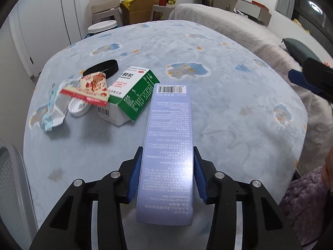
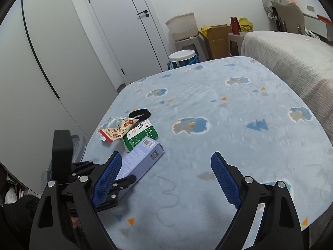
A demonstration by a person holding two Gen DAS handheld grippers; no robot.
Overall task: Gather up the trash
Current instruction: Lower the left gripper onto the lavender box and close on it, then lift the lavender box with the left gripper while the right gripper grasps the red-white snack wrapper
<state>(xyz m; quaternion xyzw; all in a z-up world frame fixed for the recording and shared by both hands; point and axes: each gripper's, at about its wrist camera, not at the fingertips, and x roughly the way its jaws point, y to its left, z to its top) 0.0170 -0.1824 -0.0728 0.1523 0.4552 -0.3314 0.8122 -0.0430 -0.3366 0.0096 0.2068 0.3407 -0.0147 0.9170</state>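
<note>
A long purple toothpaste box (image 1: 168, 135) (image 2: 141, 156) lies lengthwise between the blue pads of my left gripper (image 1: 167, 150), which is shut on its near half. Past its far end sits a pile of trash. The pile holds a green and white medicine box (image 1: 133, 95) (image 2: 143, 135), a red snack wrapper (image 1: 93, 89) (image 2: 118, 130), a crumpled blue-white wrapper (image 1: 54, 106), a white cap (image 1: 79, 107) and a black band (image 1: 102, 68) (image 2: 139, 113). My right gripper (image 2: 166, 156) hovers open to the right of the purple box, with only blanket between its fingers.
The table wears a light blue patterned blanket (image 1: 229, 104) (image 2: 229, 125). A white mesh bin (image 1: 10, 177) stands off its near left corner. A round stool (image 2: 182, 57), boxes and a bed (image 2: 291, 58) lie beyond the far edge. A purple sleeve (image 1: 308, 198) shows at right.
</note>
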